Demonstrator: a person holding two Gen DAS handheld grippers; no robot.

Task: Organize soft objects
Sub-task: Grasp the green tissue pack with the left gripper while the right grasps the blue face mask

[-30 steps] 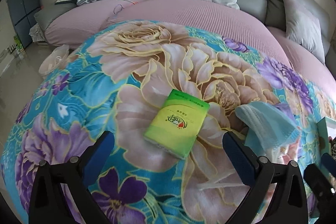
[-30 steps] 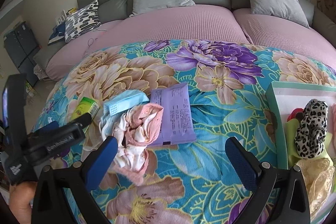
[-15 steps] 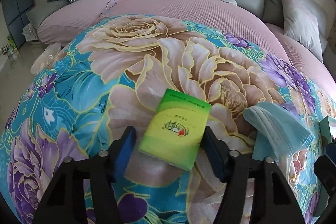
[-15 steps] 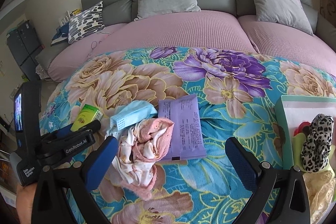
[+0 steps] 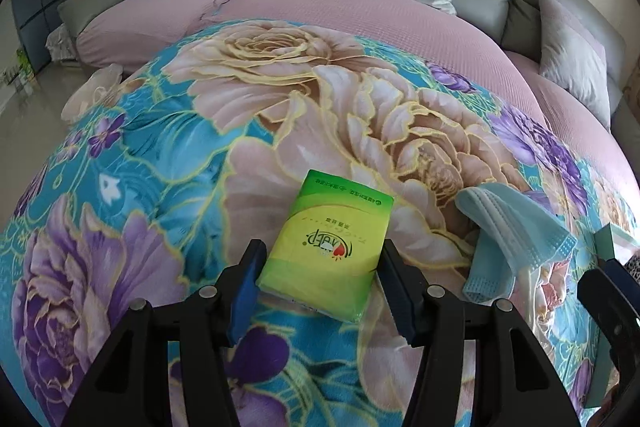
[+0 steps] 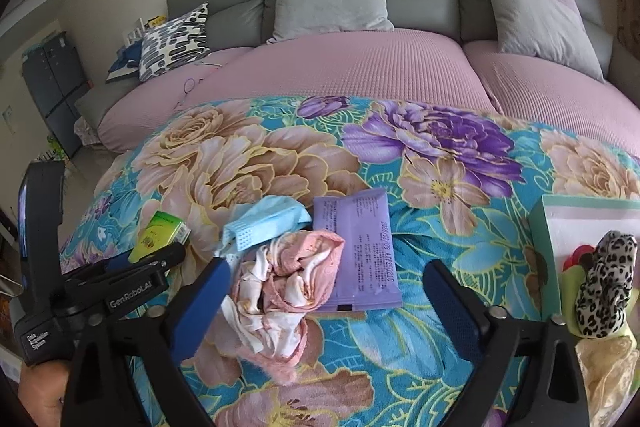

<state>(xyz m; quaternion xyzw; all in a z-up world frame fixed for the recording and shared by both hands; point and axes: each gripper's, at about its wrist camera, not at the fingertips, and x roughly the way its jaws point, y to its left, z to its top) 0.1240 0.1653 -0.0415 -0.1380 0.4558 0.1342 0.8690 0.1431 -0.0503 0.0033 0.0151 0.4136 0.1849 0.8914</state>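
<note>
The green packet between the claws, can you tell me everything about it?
The flat green-and-yellow plastic tissue packet is rectangular, glossy, printed with a red logo and small writing. It lies flat on the flowered blue blanket, beside a light blue face mask. The left claw is closing, its blue pads at both long sides.

"GenRobot.AI" is printed on the left tongs point(image 6: 160, 259)
</note>
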